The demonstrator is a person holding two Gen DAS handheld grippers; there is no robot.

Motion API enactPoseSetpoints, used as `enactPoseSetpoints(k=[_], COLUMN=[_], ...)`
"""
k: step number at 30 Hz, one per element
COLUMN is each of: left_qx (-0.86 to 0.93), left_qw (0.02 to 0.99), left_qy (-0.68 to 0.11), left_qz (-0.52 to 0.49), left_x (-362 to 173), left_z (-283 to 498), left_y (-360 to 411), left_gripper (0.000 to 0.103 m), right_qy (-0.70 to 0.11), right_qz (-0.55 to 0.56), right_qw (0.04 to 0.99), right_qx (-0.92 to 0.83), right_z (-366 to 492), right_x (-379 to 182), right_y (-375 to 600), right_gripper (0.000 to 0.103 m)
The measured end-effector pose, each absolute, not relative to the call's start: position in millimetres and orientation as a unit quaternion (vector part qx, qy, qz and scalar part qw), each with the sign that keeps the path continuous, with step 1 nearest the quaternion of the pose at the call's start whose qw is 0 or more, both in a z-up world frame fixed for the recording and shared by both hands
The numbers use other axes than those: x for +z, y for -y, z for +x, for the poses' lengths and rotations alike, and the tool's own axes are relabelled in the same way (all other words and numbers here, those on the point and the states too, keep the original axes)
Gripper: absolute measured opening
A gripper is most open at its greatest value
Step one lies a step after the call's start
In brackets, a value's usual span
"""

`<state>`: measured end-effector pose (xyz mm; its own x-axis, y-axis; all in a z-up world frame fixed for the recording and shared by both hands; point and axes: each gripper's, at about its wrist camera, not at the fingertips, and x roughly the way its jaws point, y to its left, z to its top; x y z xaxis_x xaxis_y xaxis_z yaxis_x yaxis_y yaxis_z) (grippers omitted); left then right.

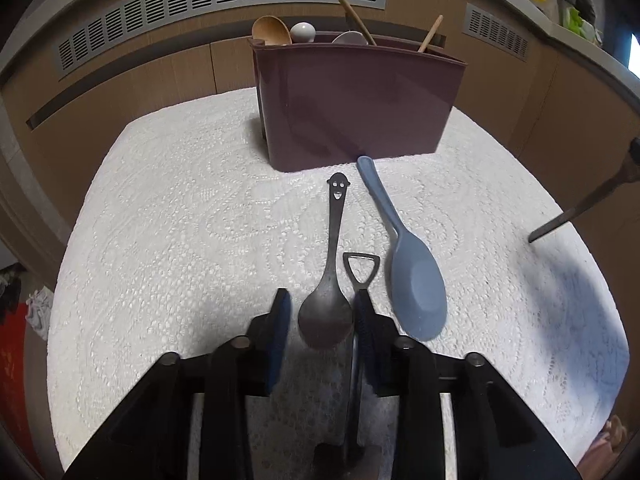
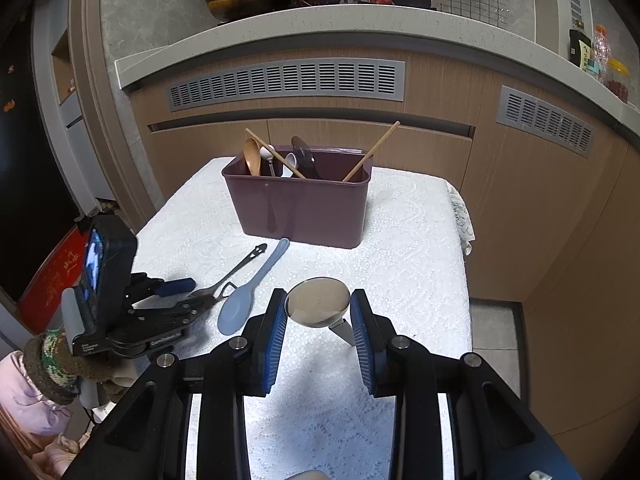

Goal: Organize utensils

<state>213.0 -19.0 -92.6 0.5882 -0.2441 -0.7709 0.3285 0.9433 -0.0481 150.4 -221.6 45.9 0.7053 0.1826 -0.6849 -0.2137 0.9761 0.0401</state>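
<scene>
The left tongs (image 1: 322,312) stand open low over the white lace-covered table (image 1: 180,220), their blue pads either side of the bowl of the dark metal spoon with a smiley-face handle (image 1: 326,312); a metal bottle opener with a triangular loop (image 1: 360,266) lies right against the far pad. The right tongs (image 2: 319,308) hold a shiny steel ladle-like spoon (image 2: 317,301) between their pads, though the grip looks loose. The pale blue plastic rice spoon (image 1: 416,292) lies just beside, its handle tip near the maroon plastic utensil caddy (image 1: 360,108). To pick the smiley spoon cleanly, I would centre on its neck, keep the opener outside the pads, then close firmly before lifting.
</scene>
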Motion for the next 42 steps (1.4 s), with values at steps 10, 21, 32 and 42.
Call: enactPoseSetpoints(k=[10, 21, 32, 42], left_qx=[-0.166, -0.138, -0.136, -0.169], left_qw=[0.885, 0.918, 0.946, 0.963], left_qy=[-0.427, -0.368, -0.290, -0.202], left_qz=[0.083, 0.050, 0.054, 0.047], left_x=[-95, -56, 15, 146], left_z=[205, 178, 169, 184], left_y=[3, -5, -8, -3], left_gripper=[0.035, 0.029, 0.028, 0.028], right_qy=[-0.363, -0.350, -0.332, -0.260], right_qz=[-0.025, -0.027, -0.014, -0.003], right_qw=[0.925, 0.930, 0.937, 0.956], right_qx=[0.110, 0.110, 0.108, 0.133], right_z=[146, 138, 140, 163], right_x=[52, 61, 76, 173], right_y=[218, 214, 217, 227], right_gripper=[0.029, 0.029, 0.029, 0.029])
